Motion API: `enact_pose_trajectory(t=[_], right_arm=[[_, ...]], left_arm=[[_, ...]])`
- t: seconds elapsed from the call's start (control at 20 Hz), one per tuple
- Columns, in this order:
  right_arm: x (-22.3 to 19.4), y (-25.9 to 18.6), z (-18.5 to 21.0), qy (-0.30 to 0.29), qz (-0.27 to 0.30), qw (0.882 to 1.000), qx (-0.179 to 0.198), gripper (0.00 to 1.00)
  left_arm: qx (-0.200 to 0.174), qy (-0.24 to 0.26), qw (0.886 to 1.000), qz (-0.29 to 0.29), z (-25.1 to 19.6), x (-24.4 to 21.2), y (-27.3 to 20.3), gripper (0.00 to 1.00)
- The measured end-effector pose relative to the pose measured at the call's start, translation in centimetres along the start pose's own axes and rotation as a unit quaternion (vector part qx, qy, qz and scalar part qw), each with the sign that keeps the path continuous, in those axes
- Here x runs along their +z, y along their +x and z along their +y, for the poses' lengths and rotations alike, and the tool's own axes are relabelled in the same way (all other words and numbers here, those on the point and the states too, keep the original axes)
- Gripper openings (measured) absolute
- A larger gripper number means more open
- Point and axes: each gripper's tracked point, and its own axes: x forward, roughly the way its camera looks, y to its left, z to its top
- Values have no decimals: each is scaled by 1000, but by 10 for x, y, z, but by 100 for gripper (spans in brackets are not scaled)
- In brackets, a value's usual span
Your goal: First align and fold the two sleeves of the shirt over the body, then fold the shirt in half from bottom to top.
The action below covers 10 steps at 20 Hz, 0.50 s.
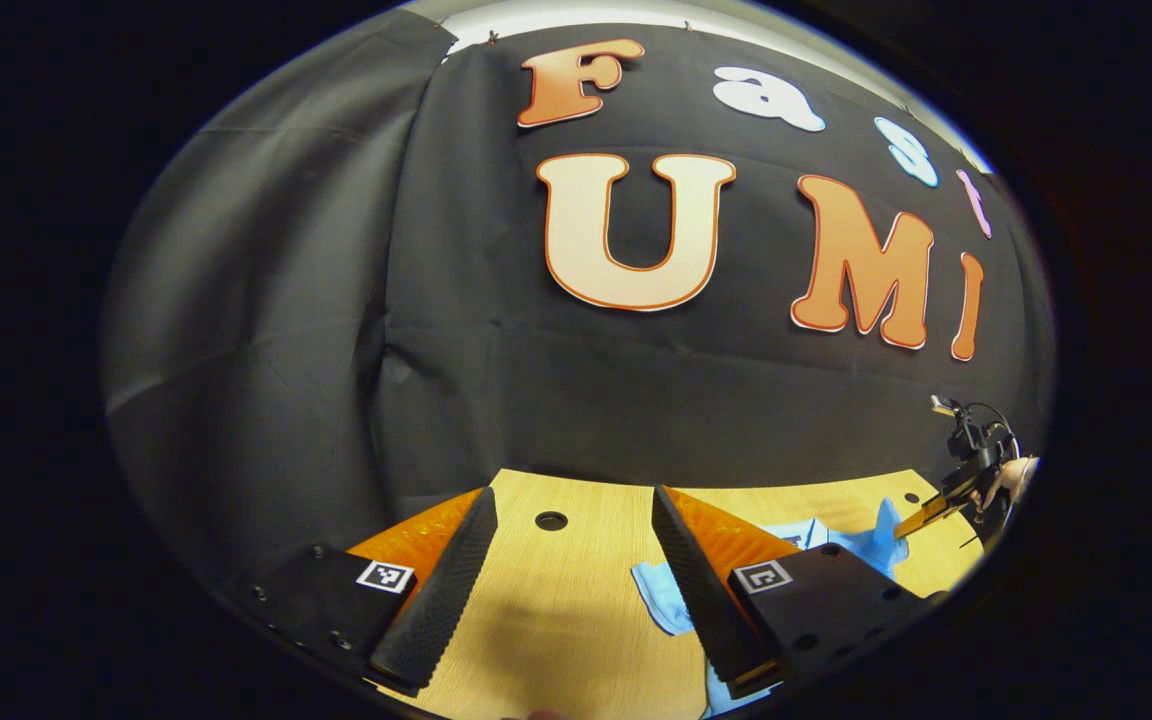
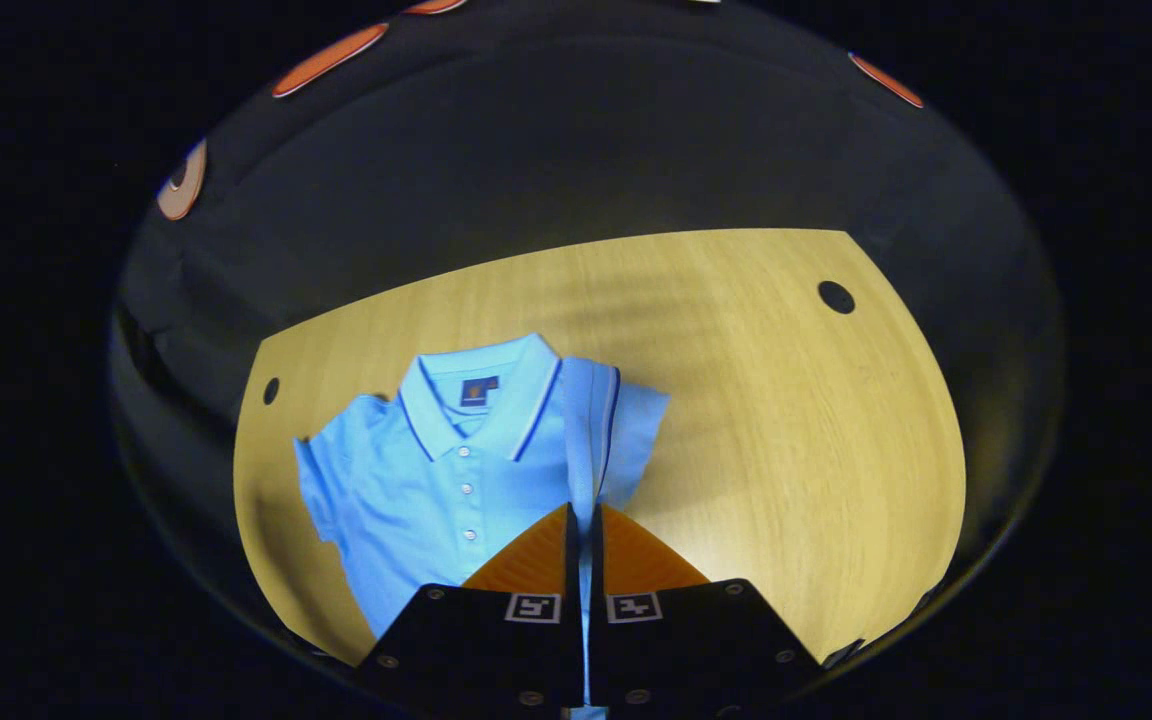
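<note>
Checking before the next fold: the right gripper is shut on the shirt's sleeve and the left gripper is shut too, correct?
Not quite. The right gripper is indeed shut on the shirt's sleeve, as the right gripper view shows. But the left gripper is open: in the left gripper view its fingers stand wide apart over the table.

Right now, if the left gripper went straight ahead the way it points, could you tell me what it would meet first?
Probably the bare wooden table, then the black cloth wall behind it. The left gripper is open, nothing between its fingers; the blue shirt lies off to its right. Depth is unclear.
</note>
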Motion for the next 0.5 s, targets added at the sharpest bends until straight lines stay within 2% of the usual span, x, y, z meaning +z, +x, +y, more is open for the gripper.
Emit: enact_pose_trajectory(t=[0.05, 0.1, 0.15, 0.2, 0.25, 0.35, 0.4, 0.5], right_arm=[[0, -1, 16, -23, -7, 1000, 15, 3], [0, -7, 39, -46, -17, 998, 47, 6], [-3, -12, 58, -53, -19, 996, 70, 16], [-7, -16, 68, -52, -19, 995, 84, 21], [-9, -19, 73, -54, -18, 994, 90, 41], [-10, -25, 73, -60, -28, 994, 88, 58], [-5, -37, 69, -63, -45, 994, 83, 78], [12, -62, 60, -61, -88, 991, 77, 99]], left_arm=[[-1, 0, 1000, 2, 0, -1, 0, 100], [-3, -1, 1000, 4, 1, -3, 2, 100], [-5, -2, 1000, 7, 0, -5, 2, 100], [-7, -3, 1000, 9, -2, -6, 3, 100], [-8, -5, 1000, 11, -3, -6, 4, 100], [-8, -9, 1000, 18, -7, -11, 9, 100], [-7, -13, 999, 29, -11, -18, 14, 100], [-9, -26, 998, 50, -19, -30, 24, 100]])
